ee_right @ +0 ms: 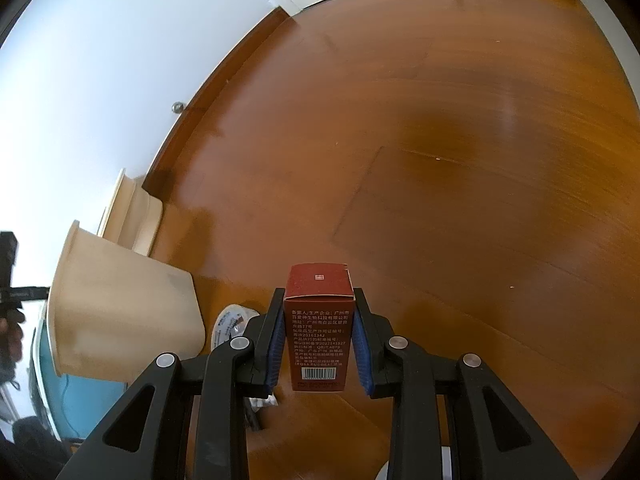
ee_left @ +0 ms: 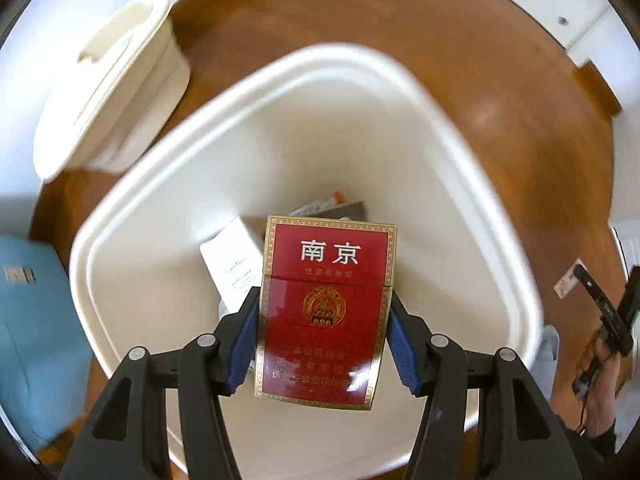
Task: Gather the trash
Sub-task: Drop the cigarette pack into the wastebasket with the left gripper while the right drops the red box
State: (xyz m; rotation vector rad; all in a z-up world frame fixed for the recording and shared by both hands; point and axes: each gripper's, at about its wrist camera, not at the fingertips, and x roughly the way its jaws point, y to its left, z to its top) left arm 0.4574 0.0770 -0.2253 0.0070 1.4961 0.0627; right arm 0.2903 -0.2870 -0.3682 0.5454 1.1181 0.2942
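Observation:
My left gripper [ee_left: 323, 304] is shut on a red cigarette pack [ee_left: 326, 308] with gold trim and holds it above the open white trash bin [ee_left: 160, 184]. Inside the bin lie a white box [ee_left: 234, 264] and other packaging [ee_left: 332, 208]. My right gripper [ee_right: 319, 308] is shut on a small dark red carton [ee_right: 319, 320] with printed text and a barcode, held above the wooden floor [ee_right: 460, 160]. The bin also shows in the right wrist view [ee_right: 120, 320] at the left, beside the carton.
The bin's white lid [ee_left: 108, 92] leans against the wall behind the bin. A blue object [ee_left: 32, 340] lies left of the bin. A white wrapper [ee_right: 232, 322] lies on the floor next to the bin. The white wall [ee_right: 100, 80] runs along the left.

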